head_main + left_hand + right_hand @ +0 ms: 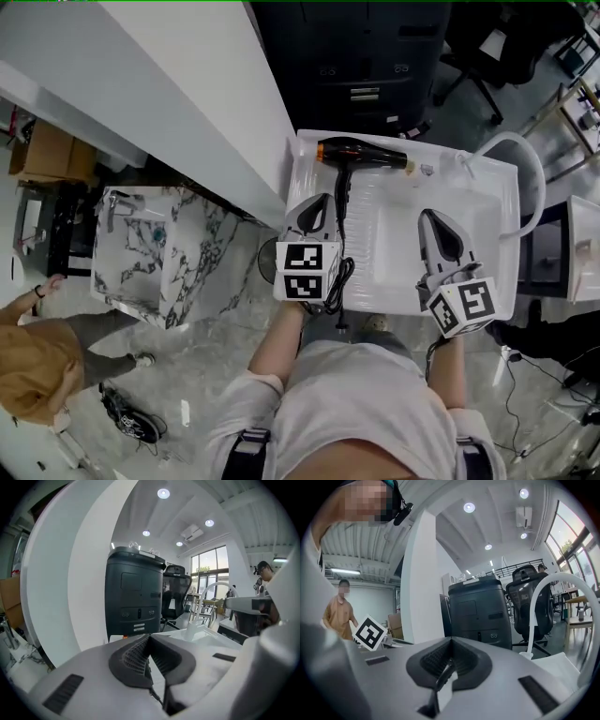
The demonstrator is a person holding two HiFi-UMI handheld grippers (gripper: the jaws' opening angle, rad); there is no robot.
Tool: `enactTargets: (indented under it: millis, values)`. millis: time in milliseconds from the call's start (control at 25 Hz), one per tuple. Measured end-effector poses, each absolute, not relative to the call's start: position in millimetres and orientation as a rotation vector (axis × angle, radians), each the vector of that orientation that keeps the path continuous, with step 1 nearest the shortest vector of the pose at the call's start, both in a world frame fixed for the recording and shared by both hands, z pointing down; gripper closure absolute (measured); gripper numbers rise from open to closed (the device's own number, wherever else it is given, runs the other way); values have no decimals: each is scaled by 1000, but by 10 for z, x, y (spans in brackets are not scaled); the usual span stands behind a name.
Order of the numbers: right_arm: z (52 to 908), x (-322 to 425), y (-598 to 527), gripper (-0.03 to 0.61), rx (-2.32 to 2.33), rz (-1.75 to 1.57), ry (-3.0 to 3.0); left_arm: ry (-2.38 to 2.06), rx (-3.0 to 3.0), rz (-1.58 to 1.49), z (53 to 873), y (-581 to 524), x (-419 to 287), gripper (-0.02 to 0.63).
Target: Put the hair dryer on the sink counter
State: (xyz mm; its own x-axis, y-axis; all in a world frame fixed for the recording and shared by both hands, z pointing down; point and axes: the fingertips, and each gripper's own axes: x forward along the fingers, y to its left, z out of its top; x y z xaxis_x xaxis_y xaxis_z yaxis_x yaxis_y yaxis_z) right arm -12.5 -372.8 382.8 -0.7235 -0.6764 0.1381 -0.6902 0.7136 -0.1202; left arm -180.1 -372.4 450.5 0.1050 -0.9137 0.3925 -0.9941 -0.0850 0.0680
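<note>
The hair dryer (361, 153), black with an orange band, lies on its side at the back left of the white sink counter (487, 187). Its black cord (341, 234) runs toward me along the basin's left side and bunches at the front edge. My left gripper (319, 202) hovers over the counter's left part, just left of the cord, jaws shut with nothing in them (149, 639). A thin stretch of cord (153, 693) shows below the pads. My right gripper (431, 217) is over the basin's right side, shut and empty (451, 641).
A white curved faucet hose (525, 159) rises at the counter's back right. A black cabinet (356, 56) stands behind the counter and a white wall (187, 84) to its left. A marble-patterned unit (155, 253) and a person (37, 366) are on the left.
</note>
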Motion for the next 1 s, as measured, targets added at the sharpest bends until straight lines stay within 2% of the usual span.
enactTargets:
  millis: [440, 1000]
  values:
    - [3582, 82, -3388, 569, 1042, 190, -2923, -1964, 2157, 225, 3910, -3134, -1387, 601]
    - [3375, 318, -3039, 569, 943, 108, -2977, -2033, 2216, 137, 3536, -2723, -907, 600]
